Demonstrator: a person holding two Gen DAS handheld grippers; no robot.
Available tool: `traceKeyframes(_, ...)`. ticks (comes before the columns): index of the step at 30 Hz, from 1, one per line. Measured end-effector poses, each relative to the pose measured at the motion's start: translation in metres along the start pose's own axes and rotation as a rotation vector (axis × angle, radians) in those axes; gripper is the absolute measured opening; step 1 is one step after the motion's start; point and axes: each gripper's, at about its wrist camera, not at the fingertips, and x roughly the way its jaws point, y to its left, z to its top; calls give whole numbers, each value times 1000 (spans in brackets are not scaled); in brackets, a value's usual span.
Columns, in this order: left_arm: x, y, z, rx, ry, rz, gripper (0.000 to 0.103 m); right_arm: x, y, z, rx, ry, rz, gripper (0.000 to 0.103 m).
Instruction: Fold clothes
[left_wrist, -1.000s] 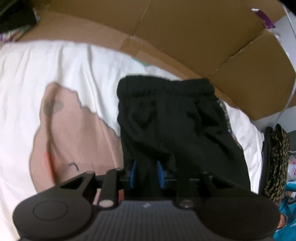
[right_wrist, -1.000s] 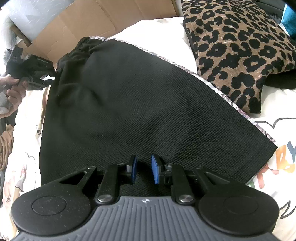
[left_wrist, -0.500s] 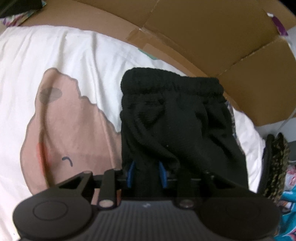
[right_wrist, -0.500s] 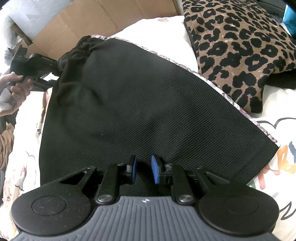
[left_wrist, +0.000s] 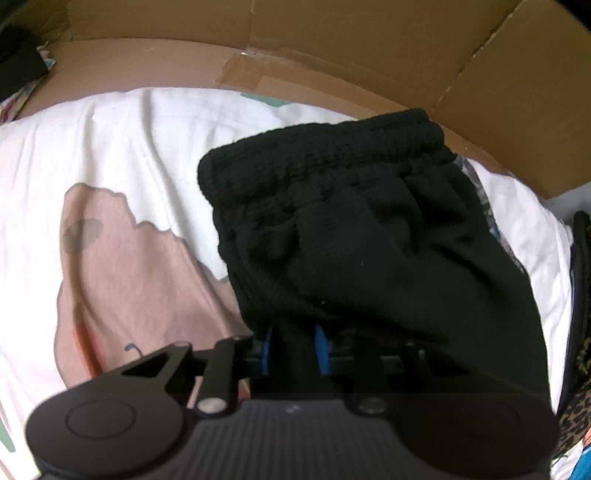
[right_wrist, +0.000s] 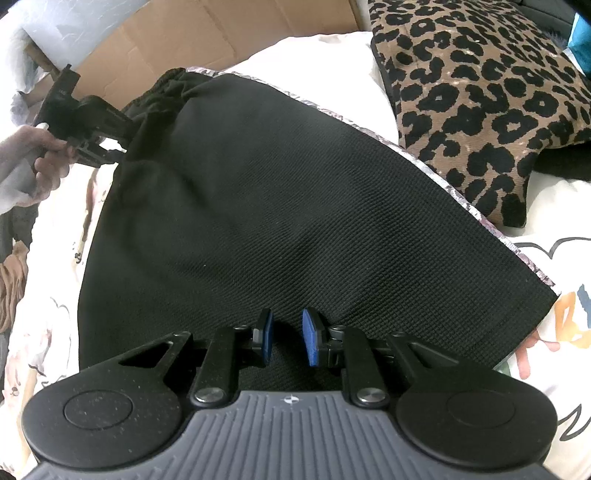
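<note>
Bedsheet (right_wrist: 554, 206), white with cartoon prints, spread under everything; flattened cardboard (left_wrist: 332, 48) stands along its far edge. Leopard-print cushion (right_wrist: 480, 92) sits just beside the garment's far edge. Black shorts (right_wrist: 277, 203), waffle-knit with an elastic waistband (left_wrist: 325, 147), lie across the sheet, apparently doubled leg over leg, a patterned edge trim showing along the far side. Fabric reads as soft, light and limp, likely to sag and bunch wherever unsupported; not slippery. Best holds, in my judgement: the thick gathered waistband at one end, the hem (right_wrist: 509, 343) at the other. Left gripper (left_wrist: 293, 345) has a pinch of cloth near the waistband between its blue pads, jaws closing on it; a hand (right_wrist: 44, 155) carries it. Right gripper (right_wrist: 286, 338) hovers low at the hem end, jaws narrowly apart, pads gripping no cloth that I can see
</note>
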Motion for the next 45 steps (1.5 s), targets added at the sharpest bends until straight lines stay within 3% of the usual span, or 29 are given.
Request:
traceKeyframes(4,-2,1,-5,18,-20,-3,10,-1,-1,-1,-3,0,2,24)
traceKeyframes(13,-22,31,-17,-11,-56,-55,6,1,1,-2,-10,3,-4,25)
traceKeyframes(20,-37,65,-23,-50,-68,-81,6,4,3,0,-23,8,-17,25)
traceKeyframes(30,-46,86,-26,-59,-51,-134,6,8,2,5,-55,12,-43,24)
traceKeyframes(34,-59,82,-24,-107,-36,-140,3,10,-2,8,-52,16,-43,23)
traceKeyframes(38,-75,128,-25,-176,-38,-160,3,14,-1,9,-51,16,-41,24)
traceKeyframes(45,-72,130,-28,-203,-26,-194,8,14,2,9,-35,19,-44,24)
